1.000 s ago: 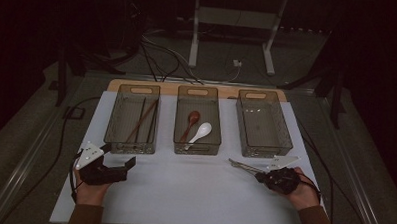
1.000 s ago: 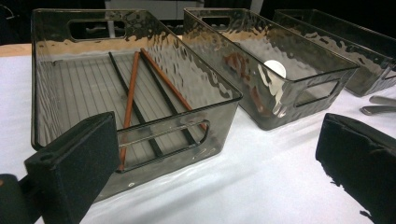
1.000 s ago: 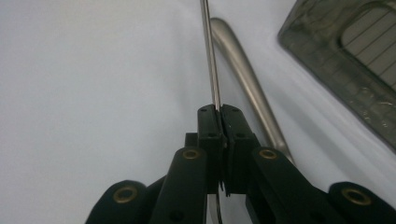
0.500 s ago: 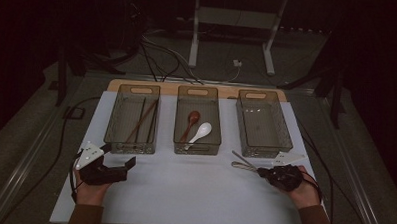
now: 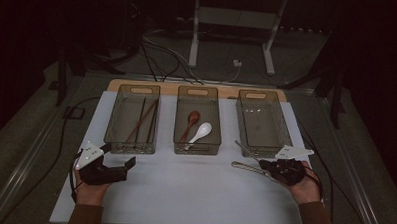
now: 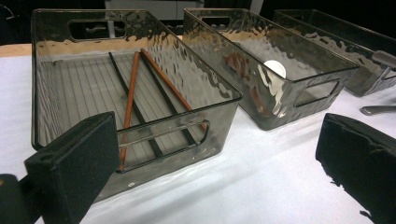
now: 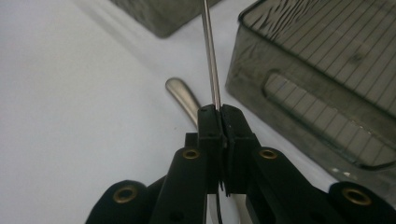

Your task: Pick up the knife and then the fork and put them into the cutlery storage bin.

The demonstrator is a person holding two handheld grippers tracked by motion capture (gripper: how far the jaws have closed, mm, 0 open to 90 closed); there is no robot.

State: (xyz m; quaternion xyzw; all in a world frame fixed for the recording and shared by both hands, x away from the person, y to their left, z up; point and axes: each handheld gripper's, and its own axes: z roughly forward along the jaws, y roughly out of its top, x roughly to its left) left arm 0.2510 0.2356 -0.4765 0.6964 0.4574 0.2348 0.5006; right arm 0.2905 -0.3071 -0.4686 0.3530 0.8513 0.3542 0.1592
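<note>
My right gripper (image 7: pixel 219 112) is pinched tight on a thin metal utensil (image 7: pixel 210 51), another metal handle (image 7: pixel 183 100) lying just underneath. The right bin (image 7: pixel 327 93) sits just beside it; my left gripper (image 6: pixel 210 163) hangs wide open, holding nothing.

1. A thin metal rod (image 7: pixel 211 56), likely a utensil's handle, was clamped between the right gripper's (image 7: pixel 219 114) closed jaws and ran straight out ahead of their tips.
2. It was slim, silvery and straight; its far end was cut off at the top of the right gripper view.
3. A second metal utensil (image 7: pixel 183 99) with a rounded, broader end lay flat on the white surface, just under and left of the jaws.
</note>
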